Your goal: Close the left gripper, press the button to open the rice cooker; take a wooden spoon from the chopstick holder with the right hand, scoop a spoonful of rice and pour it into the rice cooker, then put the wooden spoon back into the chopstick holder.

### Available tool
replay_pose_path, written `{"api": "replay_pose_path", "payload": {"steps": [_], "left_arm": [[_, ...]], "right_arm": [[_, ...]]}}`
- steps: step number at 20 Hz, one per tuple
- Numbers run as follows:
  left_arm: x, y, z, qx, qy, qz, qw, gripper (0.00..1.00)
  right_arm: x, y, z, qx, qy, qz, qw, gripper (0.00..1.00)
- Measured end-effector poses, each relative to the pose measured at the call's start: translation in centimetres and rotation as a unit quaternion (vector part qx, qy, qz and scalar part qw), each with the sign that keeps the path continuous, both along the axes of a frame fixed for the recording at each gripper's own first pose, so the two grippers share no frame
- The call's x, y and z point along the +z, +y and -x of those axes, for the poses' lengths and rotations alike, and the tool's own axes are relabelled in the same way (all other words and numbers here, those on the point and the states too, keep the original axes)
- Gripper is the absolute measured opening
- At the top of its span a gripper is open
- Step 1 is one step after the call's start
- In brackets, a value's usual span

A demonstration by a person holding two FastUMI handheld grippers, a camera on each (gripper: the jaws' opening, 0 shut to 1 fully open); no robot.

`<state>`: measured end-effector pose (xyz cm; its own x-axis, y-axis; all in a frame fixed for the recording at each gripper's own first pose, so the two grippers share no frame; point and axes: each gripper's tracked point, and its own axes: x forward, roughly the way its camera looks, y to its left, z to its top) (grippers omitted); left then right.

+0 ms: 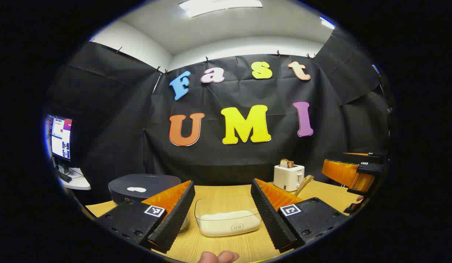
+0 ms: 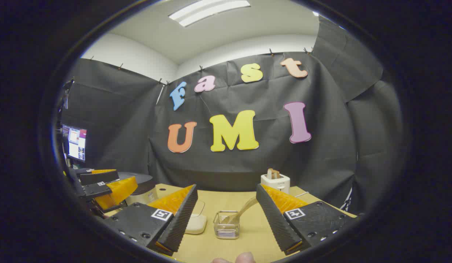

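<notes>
Two claws hang wide open over the pale wooden counter (image 1: 218,190), and neither has hold of anything. In the left gripper view the left claw (image 1: 223,219) frames a clear plastic tub of white rice (image 1: 228,221) sitting just ahead of its fingers. To the left of that tub stands the dark, round rice cooker (image 1: 144,186), with its lid down flat. The button cannot be made out from here.

In the right gripper view the right claw (image 2: 224,223) points at a small wire-and-glass chopstick holder (image 2: 226,224). The pale wooden spoon (image 2: 244,211) leans out of it toward the right, untouched. The holder stands between the claw's fingers but clearly ahead of them, with no contact. Behind it, at the back of the counter, is a white toaster with a slice of bread in it (image 2: 275,180).

By my reading, nothing of the task is done yet. The left claw has yet to close for the press, and the cooker is not opened. The spoon still has to be drawn, filled from the tub, emptied into the cooker and returned to its holder.
</notes>
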<state>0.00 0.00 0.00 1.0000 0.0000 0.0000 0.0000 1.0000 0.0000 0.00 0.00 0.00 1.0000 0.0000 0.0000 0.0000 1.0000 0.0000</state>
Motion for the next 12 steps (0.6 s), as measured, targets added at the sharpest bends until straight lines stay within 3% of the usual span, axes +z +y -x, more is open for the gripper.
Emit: {"api": "replay_pose_path", "payload": {"steps": [12], "left_arm": [[-0.62, -0.72, -0.19, -0.012, 0.009, -0.003, 1.0, 0.98]], "right_arm": [[-0.3, -0.18, 0.09, -0.004, 0.003, -0.011, 1.0, 0.95]]}}
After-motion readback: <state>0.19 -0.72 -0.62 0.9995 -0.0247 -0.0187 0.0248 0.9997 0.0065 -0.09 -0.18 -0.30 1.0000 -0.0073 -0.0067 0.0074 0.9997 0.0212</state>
